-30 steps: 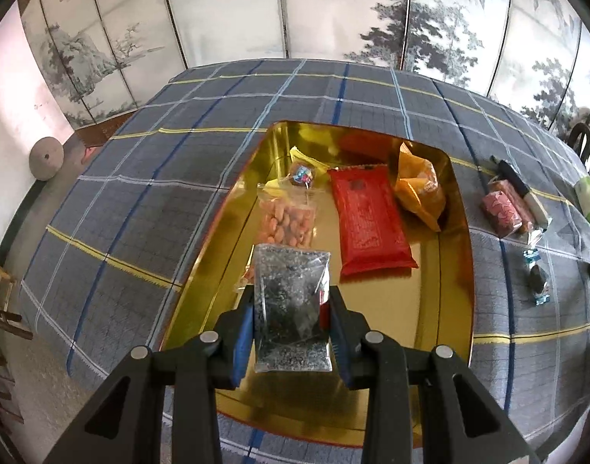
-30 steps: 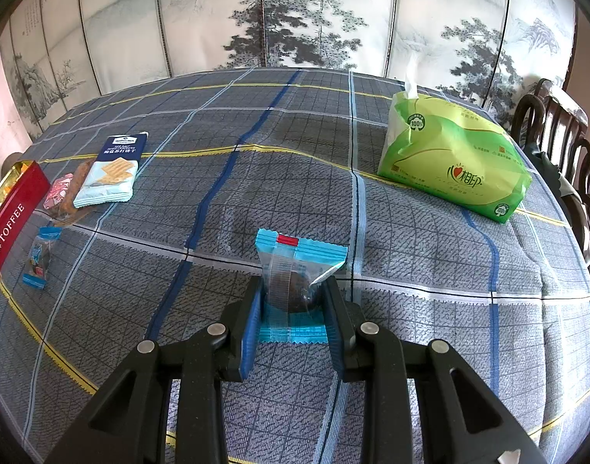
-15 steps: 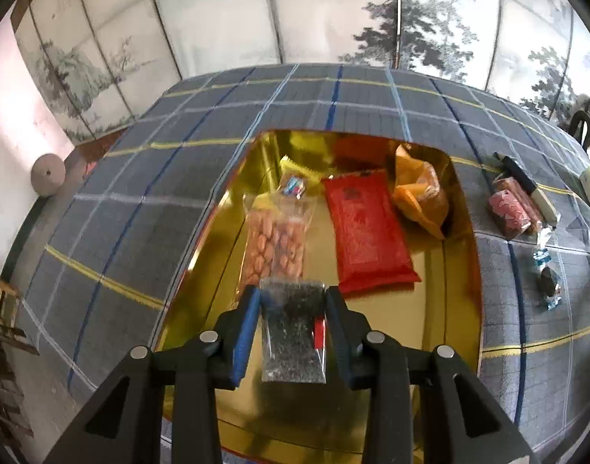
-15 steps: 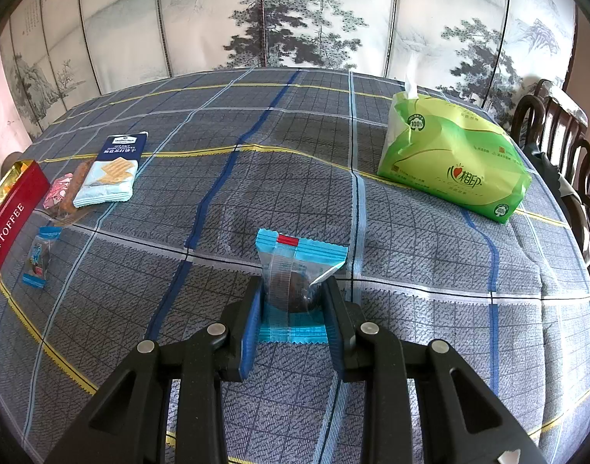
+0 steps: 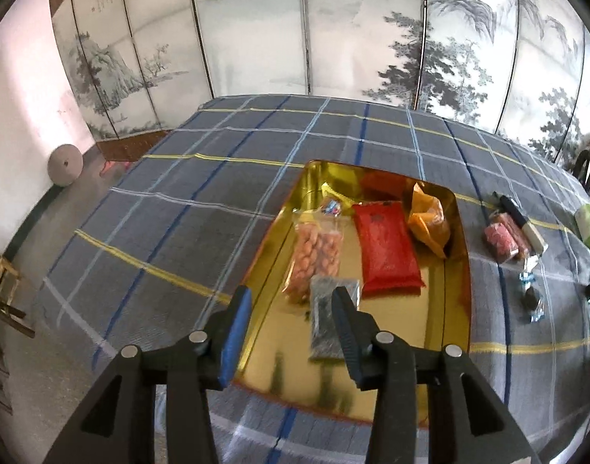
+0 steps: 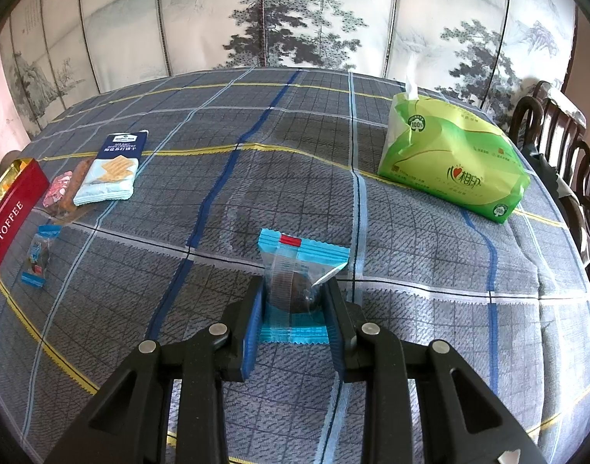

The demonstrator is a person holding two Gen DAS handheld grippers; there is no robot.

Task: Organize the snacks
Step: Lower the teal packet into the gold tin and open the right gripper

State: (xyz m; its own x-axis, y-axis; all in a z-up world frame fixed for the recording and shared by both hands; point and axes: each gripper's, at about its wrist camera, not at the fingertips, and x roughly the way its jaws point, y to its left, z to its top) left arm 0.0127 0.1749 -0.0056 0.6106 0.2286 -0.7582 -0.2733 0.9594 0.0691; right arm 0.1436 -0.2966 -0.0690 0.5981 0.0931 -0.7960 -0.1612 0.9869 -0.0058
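Snacks are the matter here, and they lie in two groups: some inside the shiny golden rectangular tray, others loose on the grey checked tablecloth of the surface.

Nearest in the left view, the left tongs stand wide apart and hold nothing. Just under them, the clear flat packet of dark seeds lies on the tray floor, partly behind the right finger; it seems laid at the near end because that part of the tray has free room. Beyond it rests the clear bag of orange-brown peanuts, then the red flat pouch beside it, and the orange crumpled bag at the far right corner. The packets lie side by side, I judge, so that each one stays visible.

In the right view, the right tongs are closed on the blue-and-clear wrapped round dark sweet. They grip its thick middle, probably because the thin sealed edges would slip. The sweet rests low over the surface, well apart from the tray.

Farther left wait a small blue-wrapped sweet, a pink packet and a blue-and-white cracker packet. The green soft tissue pack lies far right; it is no snack, I think.
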